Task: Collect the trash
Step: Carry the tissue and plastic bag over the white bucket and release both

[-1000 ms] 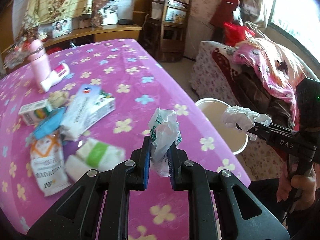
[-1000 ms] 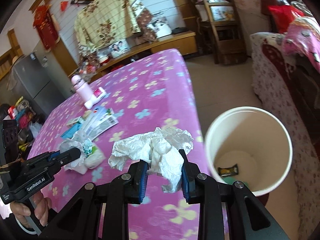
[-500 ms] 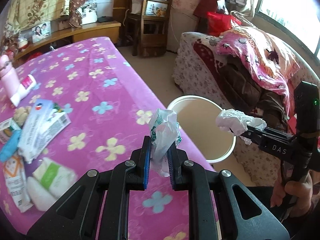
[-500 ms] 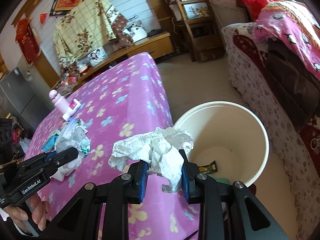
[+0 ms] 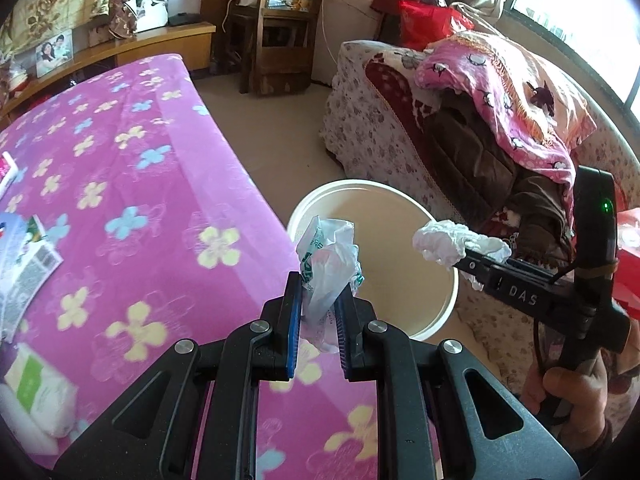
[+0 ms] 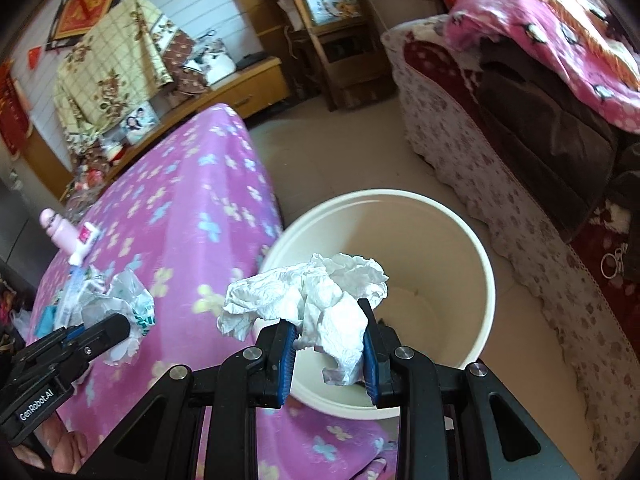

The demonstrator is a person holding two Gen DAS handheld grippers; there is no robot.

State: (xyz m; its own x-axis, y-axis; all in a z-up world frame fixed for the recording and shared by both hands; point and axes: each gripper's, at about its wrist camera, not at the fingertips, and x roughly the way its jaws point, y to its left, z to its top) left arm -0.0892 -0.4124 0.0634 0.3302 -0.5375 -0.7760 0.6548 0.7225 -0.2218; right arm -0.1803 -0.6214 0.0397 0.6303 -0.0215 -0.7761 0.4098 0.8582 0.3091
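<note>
1. The left hand-held gripper (image 5: 317, 322) is clenched on a crumpled plastic wrapper (image 5: 330, 258) with green print.
2. The right hand-held gripper (image 6: 329, 346) is clenched on a wad of white tissue paper (image 6: 316, 294).
3. A cream bin (image 6: 482, 264) stands on the floor, just beside the right edge of the table (image 5: 132, 184) with the purple flower cloth.
4. The tissue paper hangs over the near rim of the bin. The wrapper is near the bin's left rim, about over the table edge.
5. This looks like the carrying step. Both pieces of trash are on the way to the bin and not yet dropped.
6. Next, each piece needs to be right over the open bin. Then the jaws should open so the trash falls in.
7. More trash lies on the far left of the table: paper packs (image 5: 28, 264) and a white pack with green (image 5: 38, 398). They probably need picking up later.
</note>
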